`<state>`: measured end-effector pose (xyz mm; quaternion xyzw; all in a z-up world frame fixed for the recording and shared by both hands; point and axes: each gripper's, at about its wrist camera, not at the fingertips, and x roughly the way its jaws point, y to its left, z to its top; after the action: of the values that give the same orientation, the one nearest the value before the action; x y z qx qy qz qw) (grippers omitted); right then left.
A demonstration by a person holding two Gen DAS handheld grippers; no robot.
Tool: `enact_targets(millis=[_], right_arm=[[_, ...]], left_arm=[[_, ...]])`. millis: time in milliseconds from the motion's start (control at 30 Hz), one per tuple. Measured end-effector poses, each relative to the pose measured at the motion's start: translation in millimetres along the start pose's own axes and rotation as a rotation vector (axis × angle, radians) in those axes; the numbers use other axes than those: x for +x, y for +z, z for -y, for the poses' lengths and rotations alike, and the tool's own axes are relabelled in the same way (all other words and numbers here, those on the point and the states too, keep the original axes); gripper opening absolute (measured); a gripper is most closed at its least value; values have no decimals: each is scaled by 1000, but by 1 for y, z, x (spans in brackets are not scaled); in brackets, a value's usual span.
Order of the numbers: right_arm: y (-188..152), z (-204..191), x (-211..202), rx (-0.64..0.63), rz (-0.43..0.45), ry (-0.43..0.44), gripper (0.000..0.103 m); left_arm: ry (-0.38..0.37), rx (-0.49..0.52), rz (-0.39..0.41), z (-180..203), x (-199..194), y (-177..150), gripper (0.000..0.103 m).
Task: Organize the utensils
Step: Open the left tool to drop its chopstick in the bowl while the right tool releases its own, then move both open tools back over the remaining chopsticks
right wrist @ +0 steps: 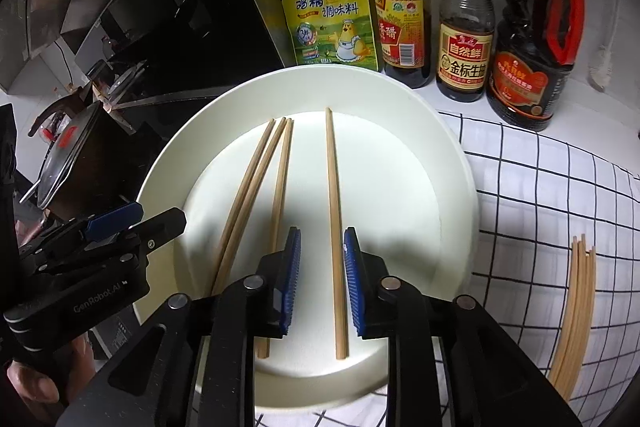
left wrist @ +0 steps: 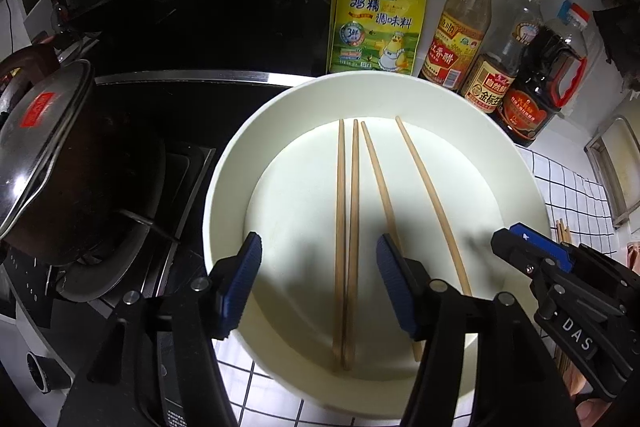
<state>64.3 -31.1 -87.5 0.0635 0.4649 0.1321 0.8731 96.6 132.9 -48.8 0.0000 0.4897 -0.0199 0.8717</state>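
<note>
The right gripper (right wrist: 320,279) hovers with jaws narrowly parted astride one chopstick (right wrist: 334,227) in the white bowl (right wrist: 448,163). Three chopsticks (right wrist: 256,195) lie left of it. The left gripper (left wrist: 318,283) gapes wide over the bowl. More chopsticks (right wrist: 576,311) rest on the table, right.

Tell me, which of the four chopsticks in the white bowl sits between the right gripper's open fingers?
The lone chopstick farthest right in the white bowl; the right gripper straddles it, while the other three lie grouped to its left.
</note>
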Motion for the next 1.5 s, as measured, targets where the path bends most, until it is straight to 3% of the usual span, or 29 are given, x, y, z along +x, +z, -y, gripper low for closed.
enact_targets(millis=[433, 800, 1500], right_arm=[[-14, 4, -34, -1, 28, -11, 29], [-31, 29, -59, 34, 38, -44, 34], [-65, 112, -102, 115, 46, -100, 34]], left_arm=[[-7, -1, 24, 7, -24, -9, 73], [-41, 26, 19, 32, -34, -23, 73], [-45, 73, 29, 93, -57, -47, 73]])
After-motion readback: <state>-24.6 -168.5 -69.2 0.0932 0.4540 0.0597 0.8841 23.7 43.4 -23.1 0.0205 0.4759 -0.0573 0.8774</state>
